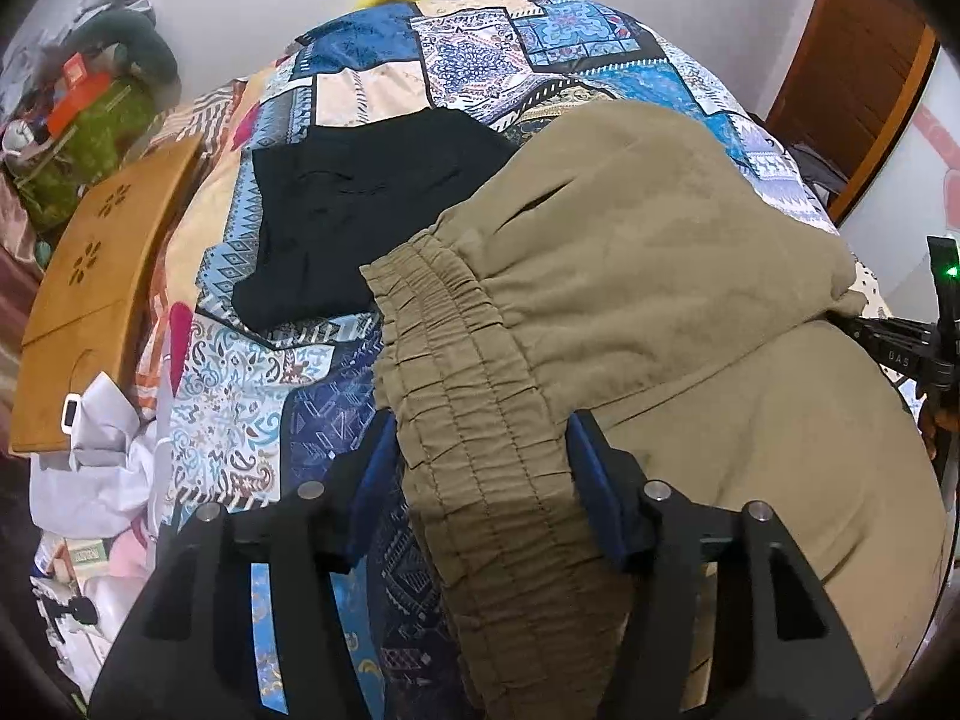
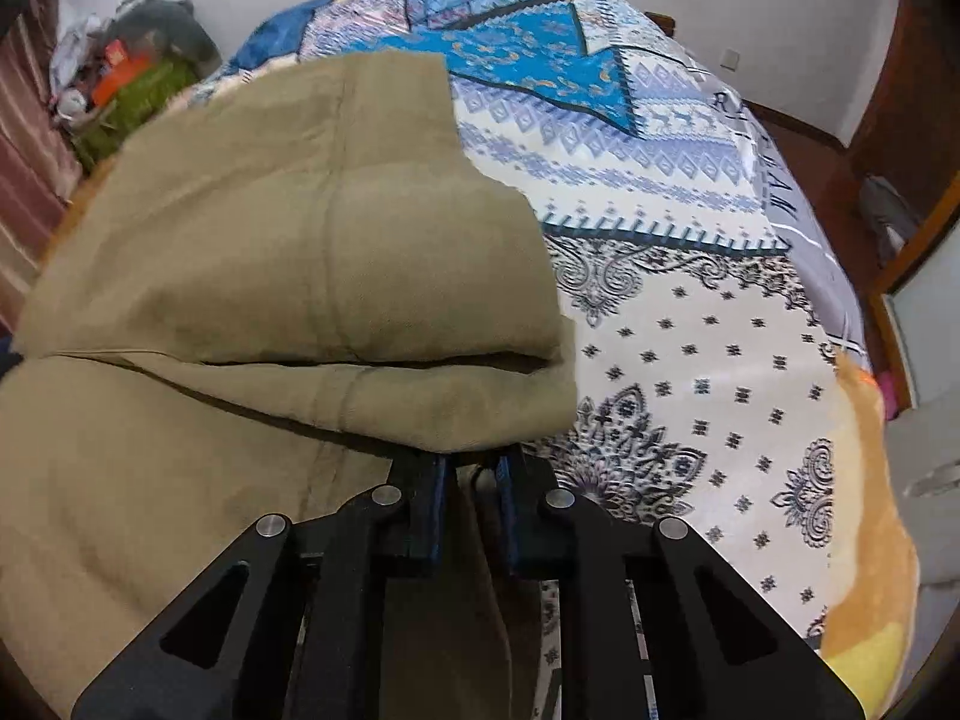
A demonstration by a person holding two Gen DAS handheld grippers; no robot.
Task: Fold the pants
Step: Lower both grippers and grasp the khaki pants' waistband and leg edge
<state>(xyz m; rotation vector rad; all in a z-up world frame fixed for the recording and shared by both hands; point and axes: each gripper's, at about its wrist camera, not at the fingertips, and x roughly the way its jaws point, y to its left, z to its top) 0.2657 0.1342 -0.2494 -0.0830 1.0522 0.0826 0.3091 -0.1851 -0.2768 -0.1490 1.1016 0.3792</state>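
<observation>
A bed (image 2: 690, 312) under a patchwork bedspread in blue, white and cream fills most of both views, with pale walls behind and a brown wooden door (image 1: 852, 72) at one side. The khaki pants (image 1: 648, 276) lie partly folded on the bedspread, next to a black garment (image 1: 360, 210). A wooden tray (image 1: 102, 300) and a clutter pile (image 1: 90, 114) sit beyond the bed's edge. The left tool (image 1: 480, 450) straddles the elastic waistband half-wide; the right tool (image 2: 471, 480) pinches a fold narrowly.
</observation>
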